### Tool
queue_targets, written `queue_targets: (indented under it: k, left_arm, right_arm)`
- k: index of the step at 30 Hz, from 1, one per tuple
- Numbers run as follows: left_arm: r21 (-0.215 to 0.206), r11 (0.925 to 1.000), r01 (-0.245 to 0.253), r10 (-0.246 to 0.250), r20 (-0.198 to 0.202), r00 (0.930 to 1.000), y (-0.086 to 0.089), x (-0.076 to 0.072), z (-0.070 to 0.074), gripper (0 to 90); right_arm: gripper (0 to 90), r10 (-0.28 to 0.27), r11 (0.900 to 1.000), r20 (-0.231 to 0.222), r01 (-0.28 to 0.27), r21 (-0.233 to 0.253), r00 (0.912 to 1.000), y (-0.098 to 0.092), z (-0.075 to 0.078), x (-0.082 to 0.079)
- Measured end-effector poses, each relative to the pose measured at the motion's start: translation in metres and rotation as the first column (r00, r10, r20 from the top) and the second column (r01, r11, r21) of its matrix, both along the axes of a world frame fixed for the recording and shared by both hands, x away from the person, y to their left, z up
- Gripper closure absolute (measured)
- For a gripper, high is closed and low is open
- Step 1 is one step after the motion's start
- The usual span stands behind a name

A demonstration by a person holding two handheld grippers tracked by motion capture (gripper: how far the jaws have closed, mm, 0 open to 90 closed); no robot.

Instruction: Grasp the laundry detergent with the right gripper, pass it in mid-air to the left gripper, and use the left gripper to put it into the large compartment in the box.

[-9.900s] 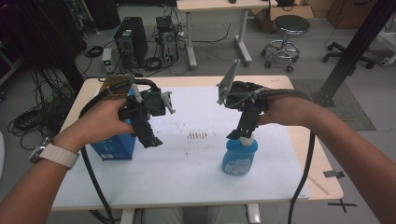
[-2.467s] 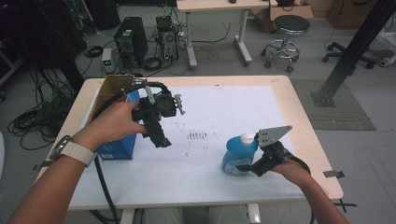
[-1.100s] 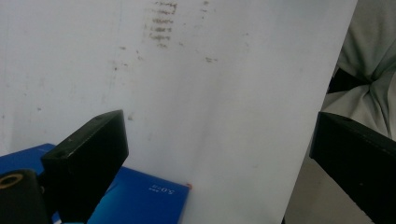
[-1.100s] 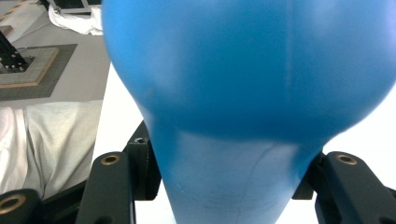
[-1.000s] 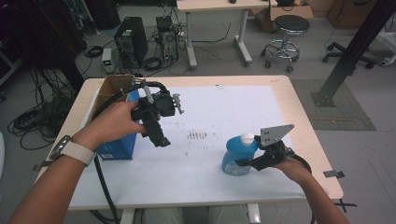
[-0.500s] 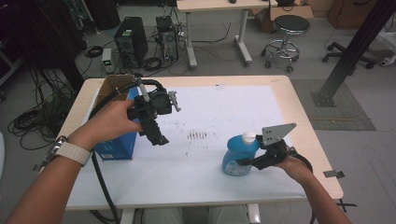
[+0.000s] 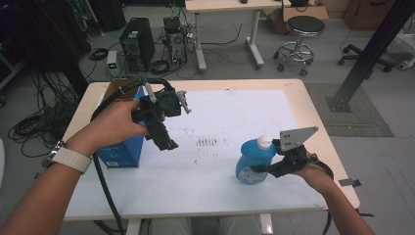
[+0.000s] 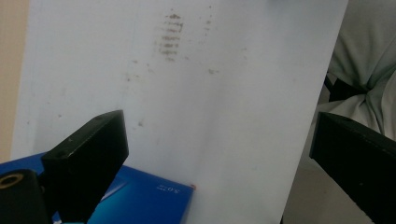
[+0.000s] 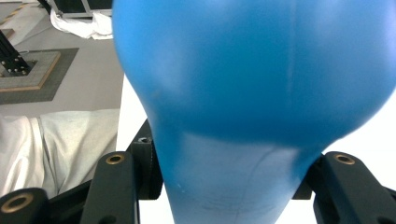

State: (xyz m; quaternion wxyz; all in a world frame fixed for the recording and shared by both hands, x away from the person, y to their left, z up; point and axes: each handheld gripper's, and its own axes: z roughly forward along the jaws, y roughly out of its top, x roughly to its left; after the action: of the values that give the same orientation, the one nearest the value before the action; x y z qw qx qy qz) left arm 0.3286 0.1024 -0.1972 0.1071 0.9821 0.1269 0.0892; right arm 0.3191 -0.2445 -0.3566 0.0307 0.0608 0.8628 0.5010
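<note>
Right claw grips the blue bottle low down, so lift it upright; left claw hangs open.

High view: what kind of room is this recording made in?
Probably a lab or workshop rather than a home. Desktop computer towers stand on the floor amid loose cables, and a rolling stool sits by a workbench behind the table.
</note>
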Motion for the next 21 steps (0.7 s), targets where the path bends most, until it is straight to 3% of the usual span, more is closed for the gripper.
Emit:
queue_targets:
  k: [21]
  left_arm:
    - [0.007, 0.9978, 0.065, -0.065, 0.021, 0.9976, -0.028, -0.010, 0.033, 5.0]
  right_arm:
    - [45.1, 0.023, 1.000, 0.026, -0.023, -0.014, 0.9994, 0.020, 0.031, 0.002]
